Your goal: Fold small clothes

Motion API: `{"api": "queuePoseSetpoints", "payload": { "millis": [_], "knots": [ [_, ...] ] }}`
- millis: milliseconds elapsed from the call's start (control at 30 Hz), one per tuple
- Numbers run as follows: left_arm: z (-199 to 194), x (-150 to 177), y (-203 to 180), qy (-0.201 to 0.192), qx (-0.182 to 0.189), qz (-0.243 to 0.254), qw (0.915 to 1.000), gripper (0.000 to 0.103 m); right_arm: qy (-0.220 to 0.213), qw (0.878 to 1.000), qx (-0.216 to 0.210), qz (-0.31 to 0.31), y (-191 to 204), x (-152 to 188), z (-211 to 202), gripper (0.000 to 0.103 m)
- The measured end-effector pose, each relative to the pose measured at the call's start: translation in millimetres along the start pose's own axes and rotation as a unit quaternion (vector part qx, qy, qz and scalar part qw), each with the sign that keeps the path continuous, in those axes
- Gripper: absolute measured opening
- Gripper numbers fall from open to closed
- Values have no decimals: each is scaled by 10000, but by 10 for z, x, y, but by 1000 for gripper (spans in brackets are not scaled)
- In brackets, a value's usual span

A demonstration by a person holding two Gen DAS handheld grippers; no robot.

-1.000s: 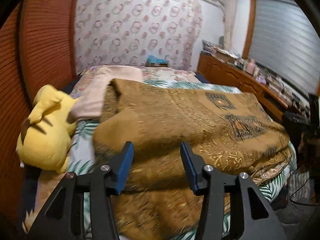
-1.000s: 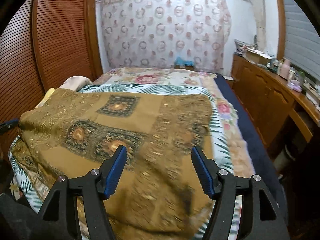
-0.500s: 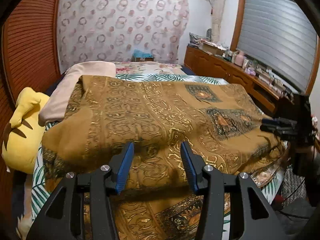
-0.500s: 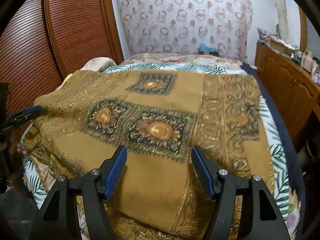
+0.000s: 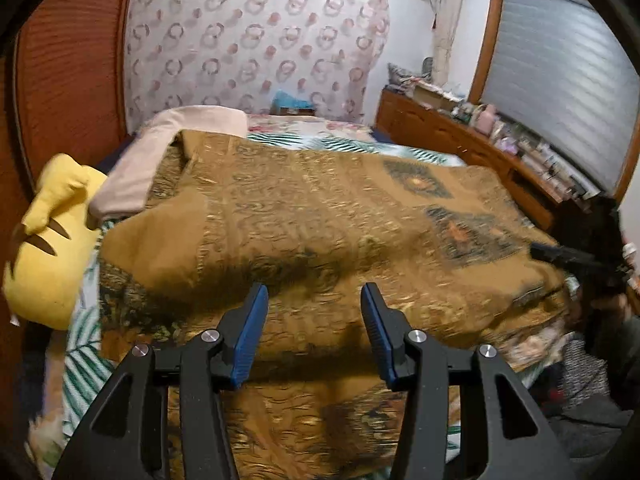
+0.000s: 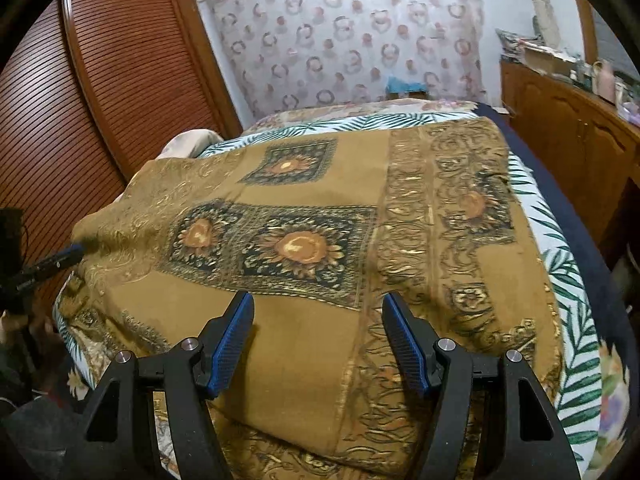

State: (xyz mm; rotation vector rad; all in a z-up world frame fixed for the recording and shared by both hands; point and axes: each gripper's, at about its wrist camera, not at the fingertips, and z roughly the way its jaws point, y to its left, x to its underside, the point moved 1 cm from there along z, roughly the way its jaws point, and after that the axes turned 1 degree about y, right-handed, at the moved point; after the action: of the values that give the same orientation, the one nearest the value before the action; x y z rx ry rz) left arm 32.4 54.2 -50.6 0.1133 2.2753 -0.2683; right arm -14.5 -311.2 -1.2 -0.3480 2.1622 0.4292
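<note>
The brown patterned cloth [image 6: 304, 248] lies spread over the bed [image 6: 568, 280], already doubled on itself: I read a folded upper layer with a second layer showing below its near edge. I take the yellow plush toy [image 5: 52, 236] at the bed's side as my landmark. The cloth starts just beside the toy and runs away from it across the mattress to the far side, where the wooden cabinet [image 5: 460, 140] stands. A pale pink pillow [image 5: 168, 152] sits just behind the toy, its edge touching the cloth's back corner.

My left gripper [image 5: 314, 324] hangs over the near edge of the cloth at the toy's end, its fingers [image 5: 248, 336] apart with nothing between them. My right gripper [image 6: 318, 336] hangs over the near edge at the end well away from the toy, fingers [image 6: 232, 344] apart as well, and empty. I judge that I hold them spaced like this so each can take one end of the near edge, keeping the cloth square as it is carried over for the next fold. Spreading it flat on the bed gives the fabric support, so it should not sag or twist when lifted.

As for containers, I see no basket or box for the clothes. The cabinet top carries small clutter, too small and blurred for me to name.
</note>
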Motion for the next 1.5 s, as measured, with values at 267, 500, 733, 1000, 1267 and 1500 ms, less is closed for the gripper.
{"api": "queuePoseSetpoints", "payload": {
  "millis": [267,500,733,1000,1267,1500],
  "knots": [
    [-160,114,278,24,-338,-171,9993,50,210,9989,210,-372,153,73,35,69],
    [-225,154,671,48,-686,-462,9966,50,277,9947,530,-837,325,168,62,70],
    [-198,109,839,-7,-1014,-556,9933,50,390,9943,592,-794,327,124,11,71],
    [-122,169,945,141,-1080,-657,9919,50,214,9915,1162,-540,-24,85,-445,70],
    [-86,132,880,150,-813,-573,9949,37,501,9900,1302,-229,-258,196,-441,45],
    [-214,85,776,36,-681,-363,9970,4,351,9919,1107,-507,-177,151,-493,5]
  ]
}}
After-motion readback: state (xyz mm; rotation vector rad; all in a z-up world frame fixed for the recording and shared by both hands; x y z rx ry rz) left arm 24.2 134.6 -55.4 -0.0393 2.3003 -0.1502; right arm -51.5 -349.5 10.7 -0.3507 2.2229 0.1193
